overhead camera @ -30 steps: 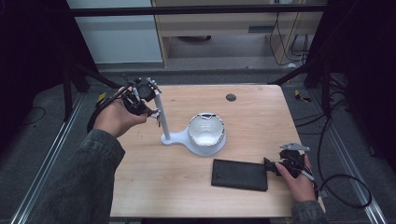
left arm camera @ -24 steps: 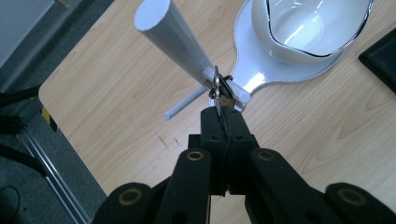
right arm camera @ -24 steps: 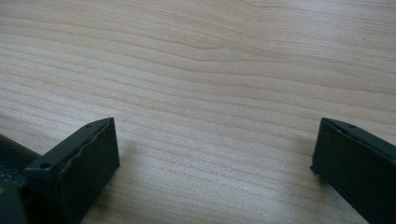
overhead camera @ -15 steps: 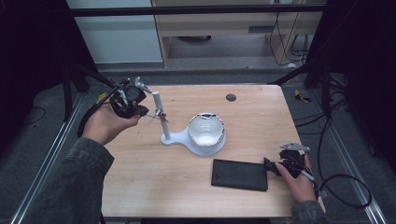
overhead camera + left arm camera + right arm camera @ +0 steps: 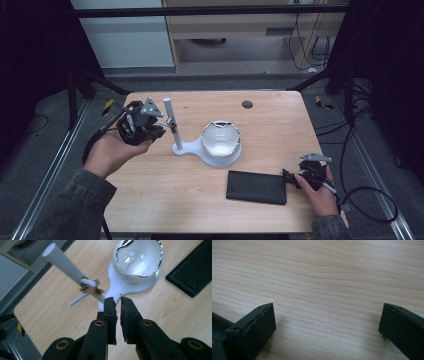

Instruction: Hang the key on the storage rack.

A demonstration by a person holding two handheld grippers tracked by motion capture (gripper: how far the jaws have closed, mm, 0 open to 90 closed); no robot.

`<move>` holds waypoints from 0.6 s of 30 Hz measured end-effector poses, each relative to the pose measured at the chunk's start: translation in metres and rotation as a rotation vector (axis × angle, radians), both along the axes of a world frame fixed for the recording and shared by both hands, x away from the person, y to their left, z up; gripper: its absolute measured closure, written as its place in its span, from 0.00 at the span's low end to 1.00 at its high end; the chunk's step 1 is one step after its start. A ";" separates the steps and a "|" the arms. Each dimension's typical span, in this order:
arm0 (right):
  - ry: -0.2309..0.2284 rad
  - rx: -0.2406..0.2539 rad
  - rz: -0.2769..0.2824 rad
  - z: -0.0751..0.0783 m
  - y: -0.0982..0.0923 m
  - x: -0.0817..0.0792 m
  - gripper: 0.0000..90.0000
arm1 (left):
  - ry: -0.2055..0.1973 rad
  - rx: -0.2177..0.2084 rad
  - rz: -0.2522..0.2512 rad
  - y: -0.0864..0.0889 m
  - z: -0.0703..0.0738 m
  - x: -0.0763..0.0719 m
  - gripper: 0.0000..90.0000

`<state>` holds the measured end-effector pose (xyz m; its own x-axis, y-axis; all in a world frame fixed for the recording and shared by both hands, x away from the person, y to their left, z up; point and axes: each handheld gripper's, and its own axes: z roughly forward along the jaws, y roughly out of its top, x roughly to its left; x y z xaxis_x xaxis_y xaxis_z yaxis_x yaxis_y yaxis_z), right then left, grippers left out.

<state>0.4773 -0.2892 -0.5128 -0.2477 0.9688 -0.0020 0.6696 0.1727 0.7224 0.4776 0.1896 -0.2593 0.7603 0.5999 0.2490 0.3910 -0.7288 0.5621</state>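
A white stand (image 5: pixel 189 148) with an upright post (image 5: pixel 171 122) and a chrome-rimmed bowl (image 5: pixel 220 141) sits mid-table. In the left gripper view, a small brass key-like piece (image 5: pixel 92 289) hangs on a peg on the post (image 5: pixel 65 265), beyond the jaw tips, with the bowl (image 5: pixel 138 261) behind. My left gripper (image 5: pixel 159 131) (image 5: pixel 116 298) is held just left of the post, shut with nothing seen between the jaws. A flat black case (image 5: pixel 256 187) (image 5: pixel 195 272) lies at the front right. My right gripper (image 5: pixel 288 175) (image 5: pixel 327 323) rests at the case's right end, open wide over bare wood.
A small dark disc (image 5: pixel 247 104) sits in the wooden table (image 5: pixel 165 200) near its far edge. Black frame struts stand to either side of the table, and a cable (image 5: pixel 370 200) trails off its right side.
My left gripper has drawn back from the top of the post, to the left and a little nearer me. The right gripper and the case have stayed put.
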 end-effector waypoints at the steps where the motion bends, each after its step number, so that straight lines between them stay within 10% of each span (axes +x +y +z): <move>1: -0.001 0.001 -0.001 0.000 0.000 0.000 0.01 | 0.001 0.001 -0.015 -0.002 -0.003 -0.003 0.92; 11: -0.004 0.007 0.036 0.003 -0.001 0.000 0.07 | 0.029 -0.040 -0.088 -0.017 -0.034 -0.019 1.00; 18: -0.096 -0.011 0.051 0.015 0.000 -0.004 0.06 | 0.057 -0.079 -0.124 -0.028 -0.062 -0.026 1.00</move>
